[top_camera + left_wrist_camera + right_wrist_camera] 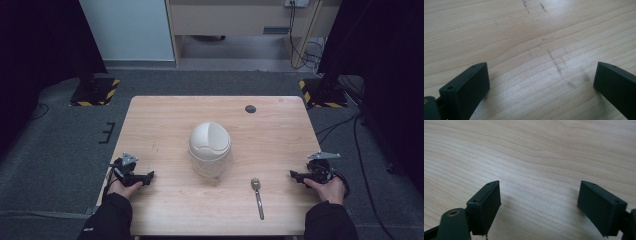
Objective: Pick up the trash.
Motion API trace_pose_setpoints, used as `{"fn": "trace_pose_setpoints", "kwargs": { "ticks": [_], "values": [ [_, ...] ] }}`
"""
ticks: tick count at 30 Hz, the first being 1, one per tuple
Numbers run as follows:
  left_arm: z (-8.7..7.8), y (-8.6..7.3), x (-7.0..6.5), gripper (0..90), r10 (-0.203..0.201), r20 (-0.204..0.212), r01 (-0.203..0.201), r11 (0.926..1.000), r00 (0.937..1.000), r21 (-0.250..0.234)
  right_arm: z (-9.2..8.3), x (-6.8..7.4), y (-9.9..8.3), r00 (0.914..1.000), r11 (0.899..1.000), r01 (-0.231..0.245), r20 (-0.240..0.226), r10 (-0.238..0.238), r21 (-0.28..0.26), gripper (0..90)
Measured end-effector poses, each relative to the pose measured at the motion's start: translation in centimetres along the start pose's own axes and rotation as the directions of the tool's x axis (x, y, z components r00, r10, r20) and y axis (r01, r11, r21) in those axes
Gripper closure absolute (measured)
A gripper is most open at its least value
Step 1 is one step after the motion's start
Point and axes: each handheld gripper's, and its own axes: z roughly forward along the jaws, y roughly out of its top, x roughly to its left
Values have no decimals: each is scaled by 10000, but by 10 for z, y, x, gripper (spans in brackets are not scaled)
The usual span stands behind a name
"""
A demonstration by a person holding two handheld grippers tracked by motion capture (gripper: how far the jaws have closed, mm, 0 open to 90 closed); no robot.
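A small clear bin with a white domed swing lid (210,148) stands upright in the middle of the wooden table (165,120). A metal fork (257,197) lies to its right, near the front edge. My left gripper (149,176) rests low at the table's left edge, held by a hand, pointing right toward the bin. Its jaws stand wide apart over bare wood in the left gripper view, left gripper (541,85) open. My right gripper (293,175) rests at the table's right edge, pointing left toward the fork. Bare wood lies between its spread jaws, right gripper (539,202) open.
A dark round cap (250,108) sits in the tabletop near the far right. Grey carpet surrounds the table. Black stands with yellow-black striped bases (95,90) flank the far corners, and cables (350,130) trail on the floor at right.
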Motion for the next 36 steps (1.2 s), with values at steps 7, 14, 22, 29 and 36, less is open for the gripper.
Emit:
{"fn": "trace_pose_setpoints", "kwargs": {
  "ticks": [7,14,22,29,36],
  "values": [
    [0,0,0,0,87,70,-87,10000,9999,10,-20,10,17,10000,9876,22,22,-19,-1567,276],
    [0,0,-1,0,150,156,-150,9999,9998,-5,-41,20,30,9999,9554,3,-129,-43,-2953,282],
    [0,0,-2,0,214,227,-215,9998,9995,13,-63,33,46,9986,9283,411,-145,-499,-3696,280],
    [-1,4,-4,54,388,398,-394,9991,9985,141,-79,46,62,9964,8898,604,-259,-808,-4523,279],
    [-1,5,-5,87,295,348,-299,9995,9990,118,-93,57,73,9938,8602,753,-332,-1064,-5044,276]
  ]
}}
